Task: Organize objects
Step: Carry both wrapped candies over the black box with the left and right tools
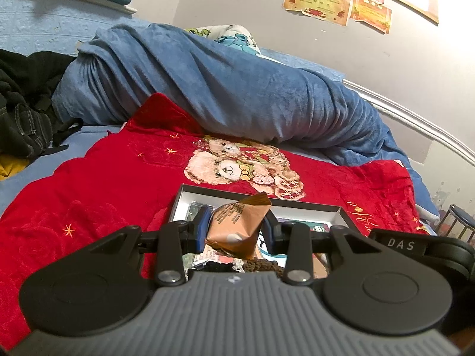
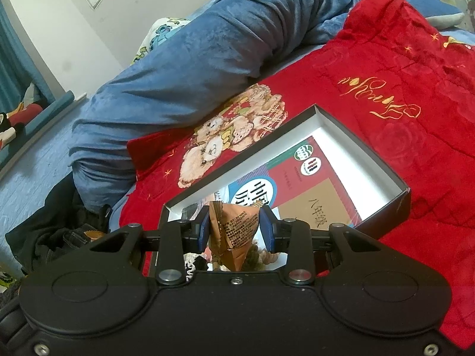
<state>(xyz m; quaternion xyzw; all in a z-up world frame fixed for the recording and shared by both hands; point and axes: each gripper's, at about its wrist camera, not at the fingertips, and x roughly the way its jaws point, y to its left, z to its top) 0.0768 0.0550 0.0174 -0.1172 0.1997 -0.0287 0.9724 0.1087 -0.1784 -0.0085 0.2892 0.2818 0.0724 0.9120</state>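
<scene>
My left gripper [image 1: 236, 229] is shut on a brown snack packet [image 1: 237, 225], held above the near end of an open dark box with a white inside [image 1: 207, 191]. My right gripper [image 2: 236, 229] is shut on a second brown snack packet [image 2: 237, 231] with printed text, over the near corner of the same box [image 2: 341, 127]. A colourful booklet [image 2: 297, 175] lies flat in the box. Below both grippers I glimpse crocheted or knitted items [image 1: 261, 265], partly hidden by the gripper bodies.
The box rests on a red blanket with a teddy-bear print [image 1: 118, 184] on a bed. A rolled blue blanket [image 1: 207, 83] lies behind it. Dark clothes [image 1: 20, 103] are piled at the left. A stool [image 1: 458, 219] stands beside the bed at right.
</scene>
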